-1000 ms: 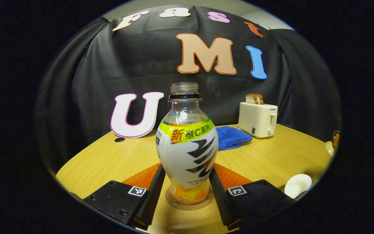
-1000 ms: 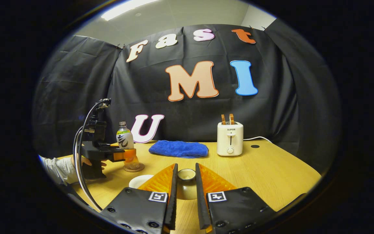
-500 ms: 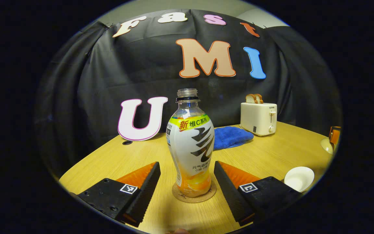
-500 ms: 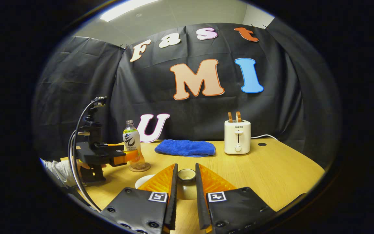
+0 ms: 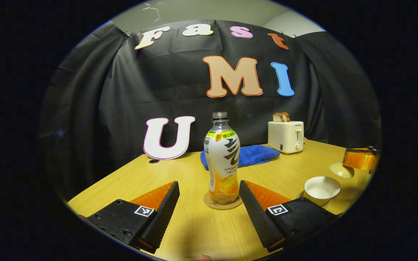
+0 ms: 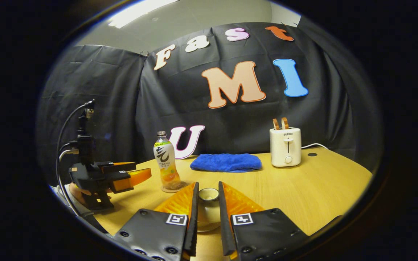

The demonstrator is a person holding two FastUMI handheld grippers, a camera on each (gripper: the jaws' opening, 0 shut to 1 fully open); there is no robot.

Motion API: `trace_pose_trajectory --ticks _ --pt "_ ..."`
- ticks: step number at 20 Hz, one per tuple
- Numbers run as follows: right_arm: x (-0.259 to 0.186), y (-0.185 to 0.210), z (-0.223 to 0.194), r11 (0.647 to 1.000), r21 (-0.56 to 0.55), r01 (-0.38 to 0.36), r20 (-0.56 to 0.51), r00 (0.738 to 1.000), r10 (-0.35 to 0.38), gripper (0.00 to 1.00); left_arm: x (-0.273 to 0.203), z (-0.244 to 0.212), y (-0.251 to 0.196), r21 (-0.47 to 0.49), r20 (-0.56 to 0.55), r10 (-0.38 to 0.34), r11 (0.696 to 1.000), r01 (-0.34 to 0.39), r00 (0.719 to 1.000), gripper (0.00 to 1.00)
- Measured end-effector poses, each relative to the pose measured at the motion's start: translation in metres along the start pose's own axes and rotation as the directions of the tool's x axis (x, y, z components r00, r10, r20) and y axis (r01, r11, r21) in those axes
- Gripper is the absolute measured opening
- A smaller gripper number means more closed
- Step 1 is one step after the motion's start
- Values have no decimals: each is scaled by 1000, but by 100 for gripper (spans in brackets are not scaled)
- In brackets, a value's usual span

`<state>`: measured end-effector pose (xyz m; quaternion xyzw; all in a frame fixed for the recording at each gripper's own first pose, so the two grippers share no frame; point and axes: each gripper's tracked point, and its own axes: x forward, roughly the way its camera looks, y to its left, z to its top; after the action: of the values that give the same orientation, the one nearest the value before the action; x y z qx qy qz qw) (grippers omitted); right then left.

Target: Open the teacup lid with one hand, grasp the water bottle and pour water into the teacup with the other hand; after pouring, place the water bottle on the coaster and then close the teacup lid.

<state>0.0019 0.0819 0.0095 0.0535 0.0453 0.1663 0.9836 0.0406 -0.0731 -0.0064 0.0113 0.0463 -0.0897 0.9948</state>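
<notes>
Now the bottle (image 5: 222,159) stands on the coaster (image 5: 223,202); left gripper (image 5: 209,203) spread, clear of it. Right gripper (image 6: 207,210) pinches the lid (image 6: 208,194), cup (image 5: 322,187) right of the bottle, nearer that gripper.

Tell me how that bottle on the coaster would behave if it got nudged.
The bottle looks tall and narrow on a small coaster, so it would probably tip easily. It has no cap, so a fall would likely spill the liquid at its bottom. It seems mostly empty, thus probably light, and its round body might roll.
</notes>
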Motion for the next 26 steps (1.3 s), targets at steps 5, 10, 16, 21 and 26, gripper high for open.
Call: trace_pose_trajectory --ticks 5,10,16,21,26 --pt "15 11 -14 1000 -15 -2 -26 1000 1 33 -15 5 5 -7 39 2 1000 -1 999 96" --pt "24 17 -25 1000 -23 14 -44 999 -15 31 -26 6 5 -11 62 -6 1000 7 998 97" --pt "28 23 -31 999 -47 24 -49 998 -27 31 -34 5 12 -12 70 1 1000 0 998 96" --pt "32 24 -34 998 -61 33 -61 997 -36 31 -37 5 13 -16 70 0 1000 1 998 96" --pt "33 20 -37 998 -39 47 -81 995 -50 32 -37 6 11 -21 72 -6 1000 8 997 96"
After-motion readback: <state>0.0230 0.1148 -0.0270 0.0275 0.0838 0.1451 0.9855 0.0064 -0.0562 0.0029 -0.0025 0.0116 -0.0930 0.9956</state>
